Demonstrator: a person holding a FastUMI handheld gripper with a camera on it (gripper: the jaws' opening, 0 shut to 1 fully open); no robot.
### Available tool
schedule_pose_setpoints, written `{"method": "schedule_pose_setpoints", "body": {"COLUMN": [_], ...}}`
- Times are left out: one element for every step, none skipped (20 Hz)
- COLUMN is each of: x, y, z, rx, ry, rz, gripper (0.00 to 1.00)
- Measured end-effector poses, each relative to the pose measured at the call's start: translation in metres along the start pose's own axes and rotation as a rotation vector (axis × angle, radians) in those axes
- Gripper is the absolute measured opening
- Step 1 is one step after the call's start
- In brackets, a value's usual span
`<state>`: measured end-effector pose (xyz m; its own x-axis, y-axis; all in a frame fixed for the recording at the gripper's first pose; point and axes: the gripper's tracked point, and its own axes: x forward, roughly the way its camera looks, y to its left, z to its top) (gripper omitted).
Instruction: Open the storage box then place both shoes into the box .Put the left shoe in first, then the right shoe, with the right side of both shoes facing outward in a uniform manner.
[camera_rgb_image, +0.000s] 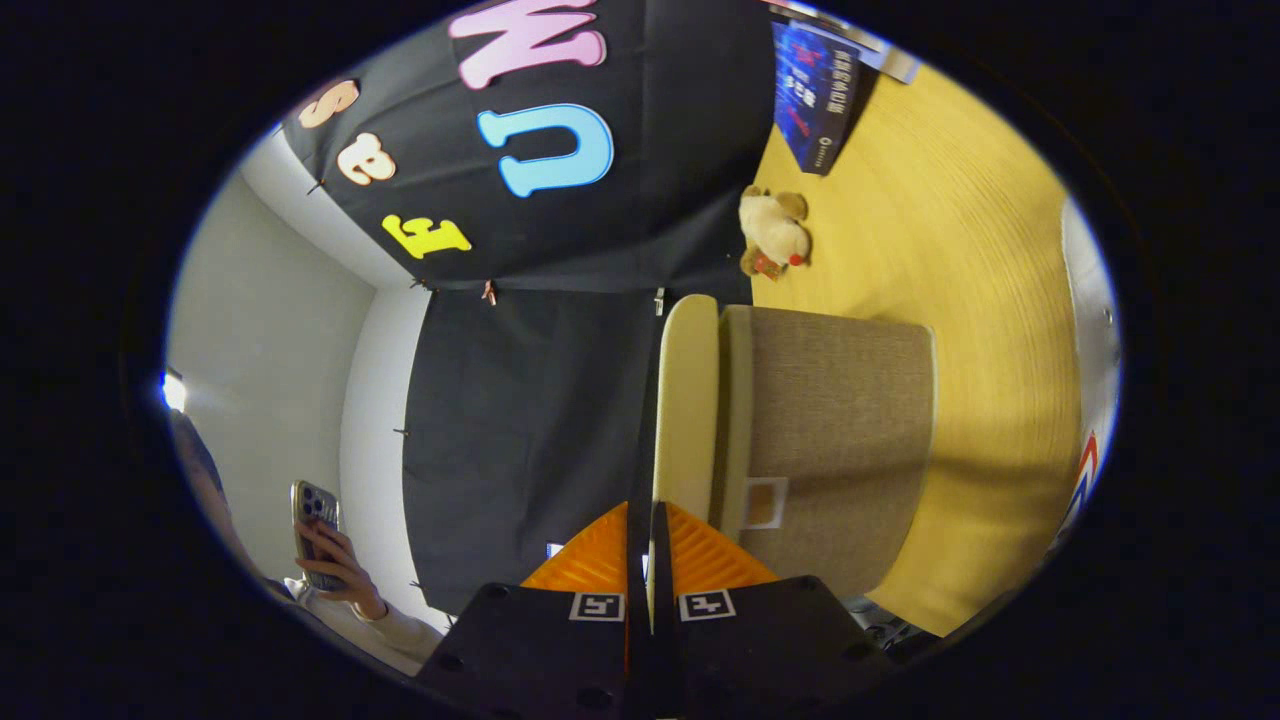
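Note:
The storage box (835, 440) is covered in grey-beige fabric and stands on the wooden table (970, 260), just ahead of my fingers. Its cream lid (688, 400) is swung away from the box body, and a narrow gap shows between the two. My gripper (648, 535) is shut on the lid's thin near edge, one finger on each face of it. The whole view is rolled sideways, so the table runs up one side. A small square tag (765, 503) sits on the box wall near my fingers.
A cream plush toy (772, 232) lies on the table beyond the box. Further back a dark blue book (815, 95) leans at the table's far end. Off to the other side of the black cloth wall, a person's hand holds a phone (316, 535).

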<state>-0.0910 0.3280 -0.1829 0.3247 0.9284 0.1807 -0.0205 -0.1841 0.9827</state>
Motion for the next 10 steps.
{"method": "schedule_pose_setpoints", "body": {"x": [0.006,0.013,0.02,0.026,0.032,0.039,0.044,0.052,0.057,0.055], "y": [0.011,0.017,0.017,0.013,0.015,0.024,0.034,0.039,0.036,0.023], "z": [0.0,-0.001,-0.004,-0.008,-0.009,-0.008,-0.006,-0.006,-0.011,-0.009], "rx": [-0.025,-0.056,-0.09,-0.103,-0.098,-0.086,-0.093,-0.116,-0.152,-0.179], "ry": [-0.002,-0.002,0.01,0.021,0.023,0.011,-0.004,-0.006,0.009,0.012], "rz": [-0.002,-0.012,-0.036,-0.064,-0.069,-0.044,-0.03,-0.032,-0.058,-0.117], "gripper": [0.05,0.05,0.05,0.05,0.05,0.05,0.05,0.05,0.05,0.05]}}
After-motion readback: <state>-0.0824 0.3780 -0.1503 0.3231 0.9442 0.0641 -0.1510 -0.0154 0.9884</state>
